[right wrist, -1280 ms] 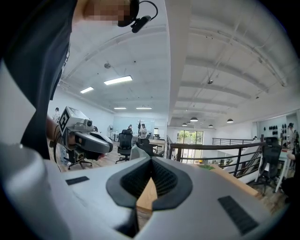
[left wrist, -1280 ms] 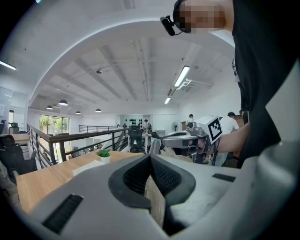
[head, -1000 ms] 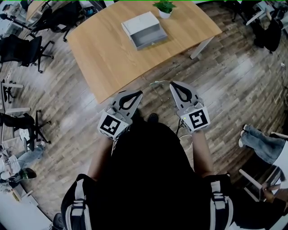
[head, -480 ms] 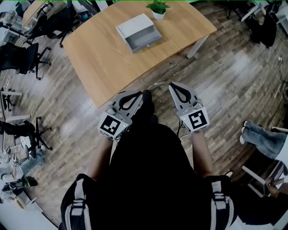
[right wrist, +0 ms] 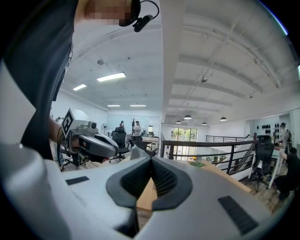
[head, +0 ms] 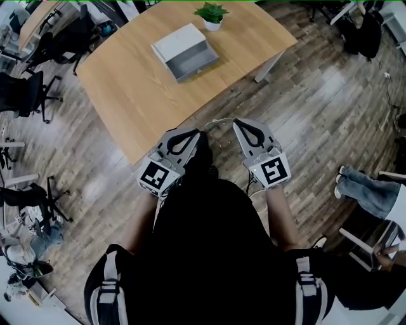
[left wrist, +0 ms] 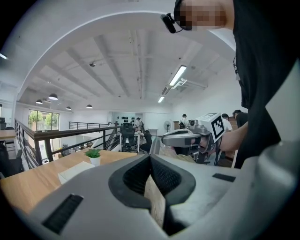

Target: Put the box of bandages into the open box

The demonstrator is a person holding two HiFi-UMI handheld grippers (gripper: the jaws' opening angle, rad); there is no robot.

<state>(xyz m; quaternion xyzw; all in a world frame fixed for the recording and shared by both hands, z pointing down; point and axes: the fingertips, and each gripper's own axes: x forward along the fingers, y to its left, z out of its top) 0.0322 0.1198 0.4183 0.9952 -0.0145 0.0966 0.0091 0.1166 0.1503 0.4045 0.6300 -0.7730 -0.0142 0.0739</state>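
In the head view, the open box (head: pixel 193 59) stands on the worktop (head: pixel 127 95), toward its far edge, near a small plant (head: pixel 211 13). A flat white part touches the far side of the box; I cannot tell what it is. The left tool (head: pixel 190 133) and the right tool (head: pixel 240 124) are off the worktop, just beyond its near corner, over the wooden floor (head: pixel 330 114).

In the left gripper view, the jaws of the left tool are clenched with nothing between them. The worktop lies ahead of them on the left.

In the right gripper view, the jaws of the right tool are also pressed together and empty, and the worktop edge shows on the right.
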